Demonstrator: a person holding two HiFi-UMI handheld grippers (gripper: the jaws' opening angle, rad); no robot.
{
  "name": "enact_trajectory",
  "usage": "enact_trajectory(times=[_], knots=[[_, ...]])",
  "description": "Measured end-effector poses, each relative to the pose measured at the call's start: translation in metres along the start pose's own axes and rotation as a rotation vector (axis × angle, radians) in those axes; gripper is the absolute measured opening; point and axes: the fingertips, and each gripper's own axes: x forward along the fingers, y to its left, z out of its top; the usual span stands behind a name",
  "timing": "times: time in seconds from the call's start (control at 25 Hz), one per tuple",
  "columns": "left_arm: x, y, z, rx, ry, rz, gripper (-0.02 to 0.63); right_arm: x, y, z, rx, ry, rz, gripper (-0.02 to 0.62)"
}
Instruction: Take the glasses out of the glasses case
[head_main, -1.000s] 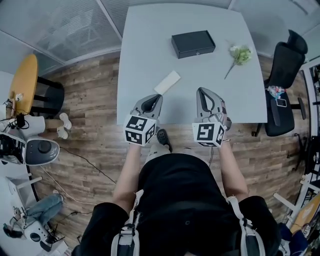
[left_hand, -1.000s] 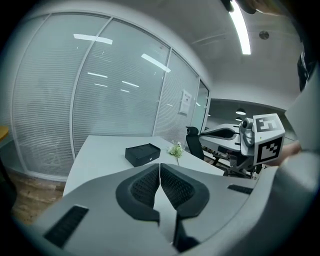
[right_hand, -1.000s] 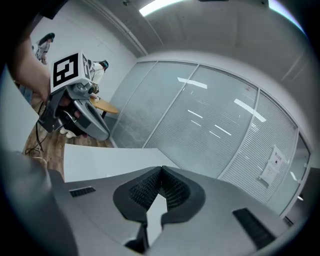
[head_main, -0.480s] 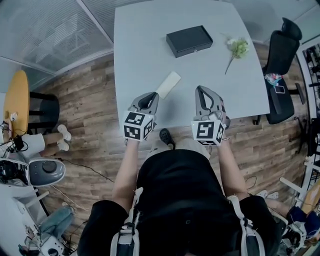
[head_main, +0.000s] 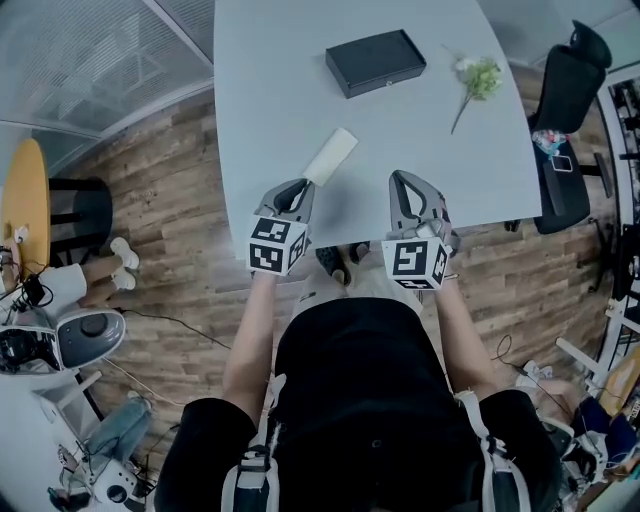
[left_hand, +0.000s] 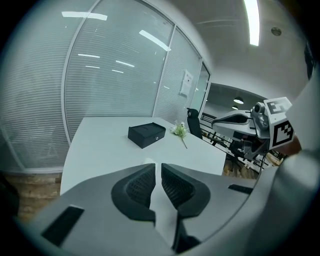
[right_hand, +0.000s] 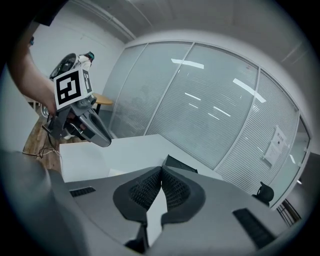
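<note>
The black glasses case (head_main: 375, 62) lies closed at the far side of the white table (head_main: 270, 100). In the left gripper view the case (left_hand: 146, 134) sits well ahead of the jaws. The right gripper view shows only part of the case (right_hand: 176, 163), just past the fingertips. My left gripper (head_main: 292, 190) is shut and empty above the table's near edge. My right gripper (head_main: 400, 182) is beside it, also shut with nothing in it. No glasses are in sight.
A cream folded cloth (head_main: 330, 157) lies just ahead of the left gripper. A small flower sprig (head_main: 478, 78) lies right of the case. A black office chair (head_main: 568, 95) stands at the table's right side. Wooden floor surrounds the table.
Both grippers have sunk and edged forward over the table's near edge, still shut. The head view has shifted slightly, so the table sits further left in the picture.
</note>
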Motion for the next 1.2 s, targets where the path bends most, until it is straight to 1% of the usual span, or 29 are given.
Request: enact_trajectory(times=[0.08, 0.2, 0.28, 0.48, 0.72, 0.88, 1.04, 1.12, 1.2], knots=[[0.008, 0.002, -0.003, -0.009, 0.021, 0.012, 0.036, 0.008, -0.003, -0.006, 0.004, 0.005, 0.021, 0.018], [0.020, 0.004, -0.006, -0.014, 0.052, 0.034, 0.078, 0.020, -0.008, -0.013, 0.014, 0.006, 0.052, 0.018], [0.029, 0.006, -0.007, -0.007, 0.072, 0.056, 0.108, 0.029, -0.012, -0.016, 0.015, -0.001, 0.074, 0.018], [0.047, 0.013, -0.009, 0.026, 0.138, 0.112, 0.143, 0.051, -0.023, -0.014, -0.008, -0.031, 0.134, 0.017], [0.075, 0.011, -0.021, 0.040, 0.215, 0.163, 0.190, 0.075, -0.037, -0.022, -0.012, -0.062, 0.216, 0.018], [0.094, 0.009, -0.035, 0.044, 0.252, 0.183, 0.216, 0.090, -0.036, -0.027, -0.021, -0.075, 0.274, 0.018], [0.108, 0.009, -0.044, 0.051, 0.292, 0.197, 0.229, 0.101, -0.031, -0.036, -0.029, -0.068, 0.321, 0.018], [0.113, 0.010, -0.051, 0.069, 0.316, 0.202, 0.233, 0.104, -0.027, -0.041, -0.028, -0.056, 0.339, 0.018], [0.118, 0.015, -0.061, 0.108, 0.351, 0.216, 0.236, 0.108, -0.023, -0.046, -0.023, -0.041, 0.353, 0.018]])
